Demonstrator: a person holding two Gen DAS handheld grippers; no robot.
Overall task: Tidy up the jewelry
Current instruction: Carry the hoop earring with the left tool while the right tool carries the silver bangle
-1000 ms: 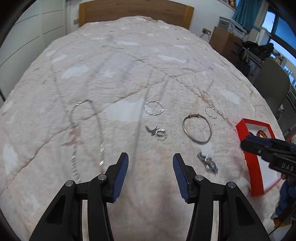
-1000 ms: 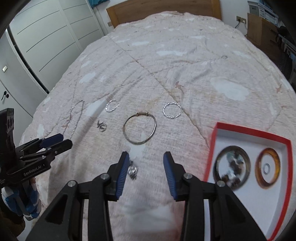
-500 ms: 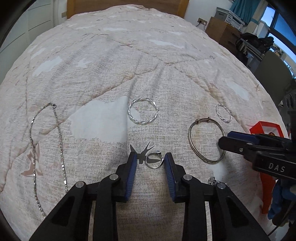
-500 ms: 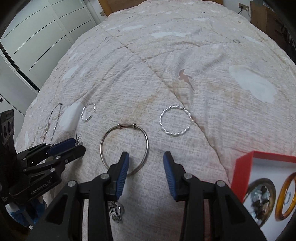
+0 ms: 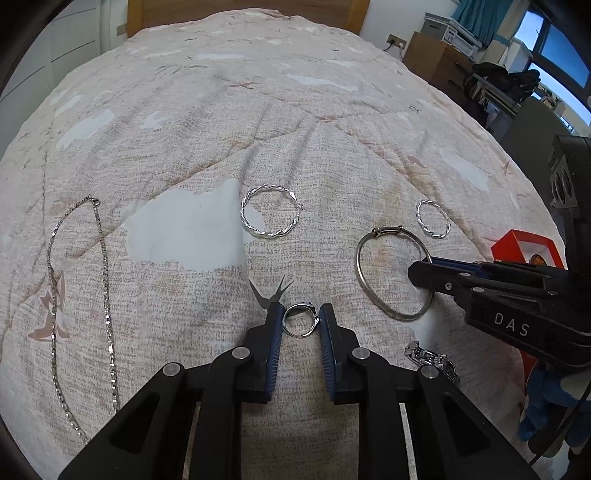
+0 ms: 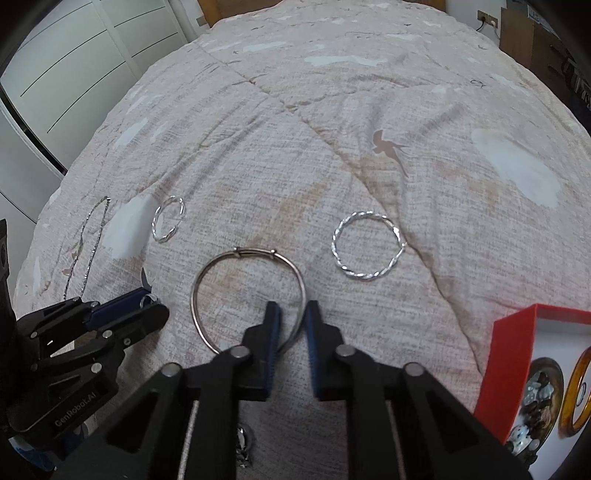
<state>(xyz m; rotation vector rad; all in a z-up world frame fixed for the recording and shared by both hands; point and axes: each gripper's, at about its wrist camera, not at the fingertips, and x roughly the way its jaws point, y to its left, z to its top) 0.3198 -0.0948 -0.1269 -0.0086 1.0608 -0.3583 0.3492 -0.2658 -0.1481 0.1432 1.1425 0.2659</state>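
Note:
My left gripper [image 5: 300,319] has its blue pads closed around a small silver ring [image 5: 300,322] lying on the bedspread. My right gripper [image 6: 291,317] straddles the near rim of a large plain silver bangle [image 6: 248,295], its pads narrowed around the wire with a small gap showing. The bangle also shows in the left wrist view [image 5: 392,271], with the right gripper [image 5: 424,273] over its right rim. A twisted silver hoop [image 5: 270,215] lies beyond the ring. Another twisted hoop [image 6: 367,246] lies right of the bangle. A silver chain necklace [image 5: 55,295] lies at the far left.
A red jewelry box [image 6: 535,369] with a white inside stands at the right, holding an amber bangle [image 6: 578,391] and a round beaded piece [image 6: 539,398]. A small silver chain bracelet [image 5: 430,360] lies near my right gripper. A wooden headboard [image 5: 243,11] stands beyond the bed.
Both grippers moved forward and down to the bedspread and narrowed. The left closed around the small ring; the right came over the bangle's near rim.

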